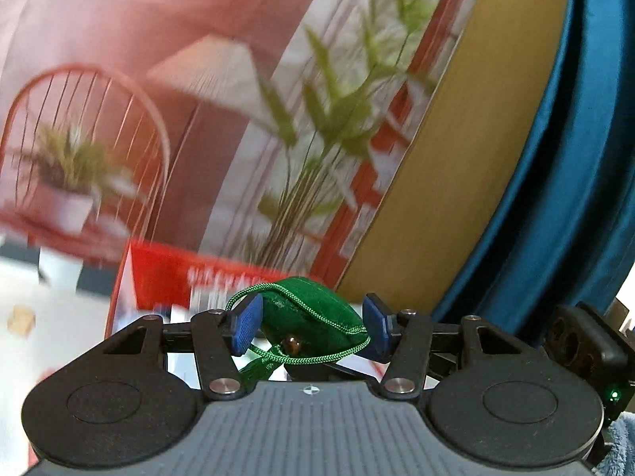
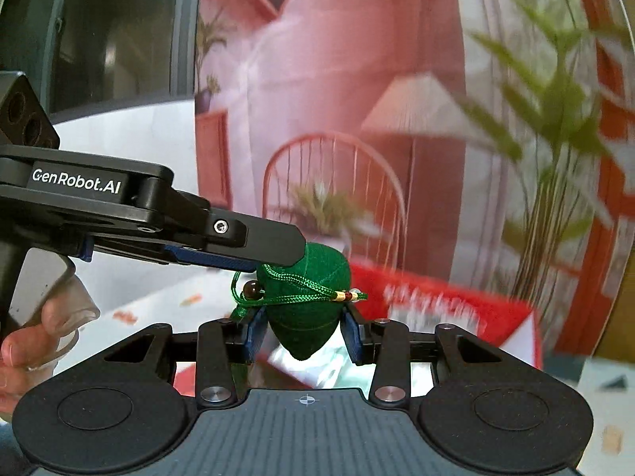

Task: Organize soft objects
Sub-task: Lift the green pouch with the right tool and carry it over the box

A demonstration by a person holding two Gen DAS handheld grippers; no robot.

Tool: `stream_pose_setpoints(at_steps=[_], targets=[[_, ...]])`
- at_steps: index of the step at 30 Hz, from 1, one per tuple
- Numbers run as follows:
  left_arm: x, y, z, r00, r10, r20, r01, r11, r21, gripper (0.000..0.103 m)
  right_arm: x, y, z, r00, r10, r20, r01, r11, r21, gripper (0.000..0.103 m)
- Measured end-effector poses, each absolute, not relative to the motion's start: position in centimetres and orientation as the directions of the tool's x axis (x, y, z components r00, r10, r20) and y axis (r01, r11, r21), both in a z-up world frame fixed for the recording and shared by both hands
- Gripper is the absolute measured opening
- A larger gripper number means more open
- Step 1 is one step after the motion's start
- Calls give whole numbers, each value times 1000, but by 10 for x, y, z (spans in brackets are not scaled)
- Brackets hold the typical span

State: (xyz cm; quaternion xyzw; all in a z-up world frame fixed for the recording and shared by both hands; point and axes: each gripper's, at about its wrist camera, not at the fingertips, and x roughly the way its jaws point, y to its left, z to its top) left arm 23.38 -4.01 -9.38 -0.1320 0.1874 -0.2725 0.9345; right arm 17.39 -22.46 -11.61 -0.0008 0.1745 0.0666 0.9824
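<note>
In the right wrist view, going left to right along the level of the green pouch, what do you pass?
Person's hand on the other gripper's handle → left gripper's black finger → green velvet drawstring pouch → red printed paper bag.

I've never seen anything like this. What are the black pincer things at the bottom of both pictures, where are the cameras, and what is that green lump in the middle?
There is no robot here. A person holds two hand tools, each a two-fingered gripper with a wide-angle camera looking forward along its fingers. One picture comes from the left gripper, the other from the right gripper. In the right view you also see the left tool reaching in from the side, and the person's hand on its handle.

The green lump is a small soft velvet pouch with a braided cord and a brown bead. Both grippers pinch it at once, blue pads pressing its sides, holding it up in the air. Behind is a blurred red box and a printed backdrop of a pink room.
</note>
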Motion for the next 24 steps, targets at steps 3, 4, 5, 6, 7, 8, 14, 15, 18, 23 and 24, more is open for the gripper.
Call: stream_pose_setpoints(at_steps=[3,4,5,6,7,8,14,15,18,23,24], targets=[[242,-49,-78,794,-557,-245,479,820,-313,57,182,-231,-98,947,111,-301,-122,992,-18,37],[247,-52,-74,795,-558,-237,485,820,-302,57,187,-235,-94,952,103,-289,-117,993,-30,37],[251,-54,-71,796,-558,-233,491,822,-289,57,191,-238,-90,955,95,-279,-110,993,-41,37],[255,-56,-69,797,-557,-233,495,824,-277,57,196,-243,-87,958,87,-274,-105,993,-51,37],[263,-59,-69,796,-557,-239,496,825,-270,57,201,-246,-86,959,81,-273,-101,993,-63,37],[269,-61,-69,792,-558,-246,498,825,-268,57,205,-250,-85,959,75,-275,-99,992,-74,37],[301,-84,-91,754,-574,-319,518,819,-249,57,226,-281,-103,948,44,-314,-64,996,-54,38],[306,-87,-97,747,-573,-336,518,819,-246,57,229,-287,-110,944,46,-327,-61,998,-35,38],[321,-100,-116,722,-576,-383,520,817,-248,57,232,-300,-130,930,48,-364,-51,999,1,38],[340,-111,-143,701,-556,-447,499,830,-250,57,234,-316,-159,896,8,-444,3,1000,23,38],[343,-112,-146,704,-545,-455,488,837,-247,59,237,-319,-164,882,-19,-472,32,999,20,38]])
